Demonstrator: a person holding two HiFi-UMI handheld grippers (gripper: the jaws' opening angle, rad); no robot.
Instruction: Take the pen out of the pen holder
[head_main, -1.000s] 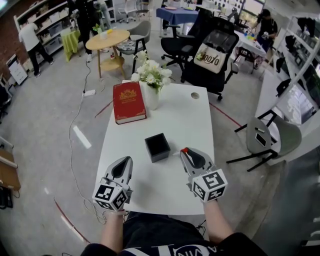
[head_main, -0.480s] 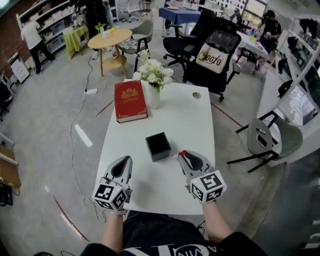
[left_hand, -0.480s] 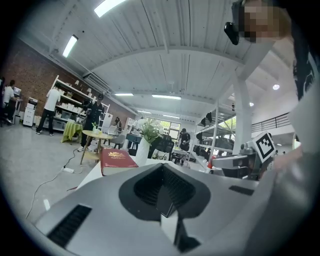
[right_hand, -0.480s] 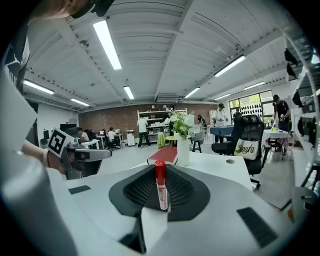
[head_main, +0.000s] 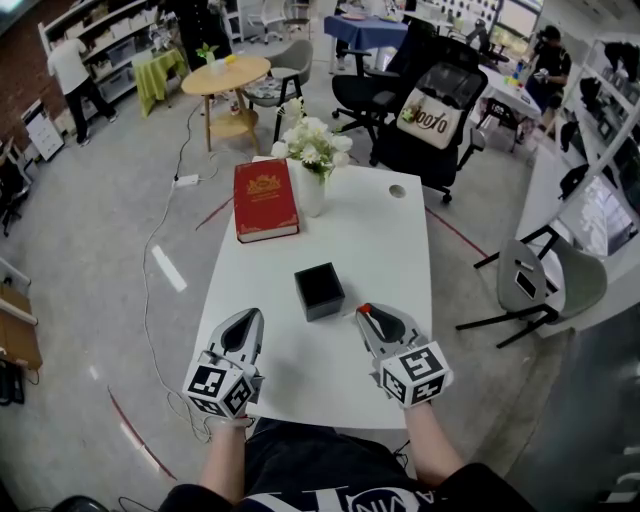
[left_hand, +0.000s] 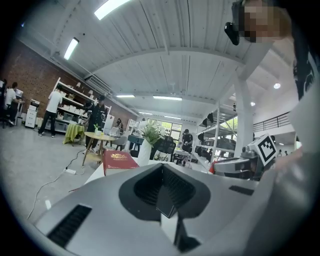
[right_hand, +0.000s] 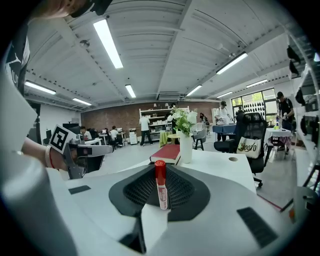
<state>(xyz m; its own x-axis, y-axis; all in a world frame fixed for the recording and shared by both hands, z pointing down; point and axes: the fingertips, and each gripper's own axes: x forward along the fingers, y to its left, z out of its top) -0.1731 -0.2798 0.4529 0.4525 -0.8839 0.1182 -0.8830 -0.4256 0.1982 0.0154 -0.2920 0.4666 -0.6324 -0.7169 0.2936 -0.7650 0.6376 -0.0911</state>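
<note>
Overhead, a person stood at a white table (head_main: 385, 235) with a two-jaw gripper in each hand. The right gripper (head_main: 368, 316) was closed on a red-capped pen (right_hand: 160, 184). Its own view showed the pen standing upright between the ribbed pads, cap at the top and the white barrel pinched lower down. From the head view only the red cap showed at the tips of that gripper, which lay low over the table just to the right of the pen holder (head_main: 319, 291) and did not touch it. The pen was thus outside the holder – a small black square box, open at the top, near the middle of the table.

The left gripper (head_main: 248, 322) hung over the near left part of the table, well apart from the holder. Its jaws were drawn together with nothing between them.

At the far end lay a red book (head_main: 265, 200) with a gold emblem on its cover. Just beside it stood a white vase (head_main: 308, 192) of white flowers (head_main: 312, 146). Beyond the table were a black office chair (head_main: 425, 110) and a round wooden side table (head_main: 226, 76) – and several people at shelves and desks in the background.
</note>
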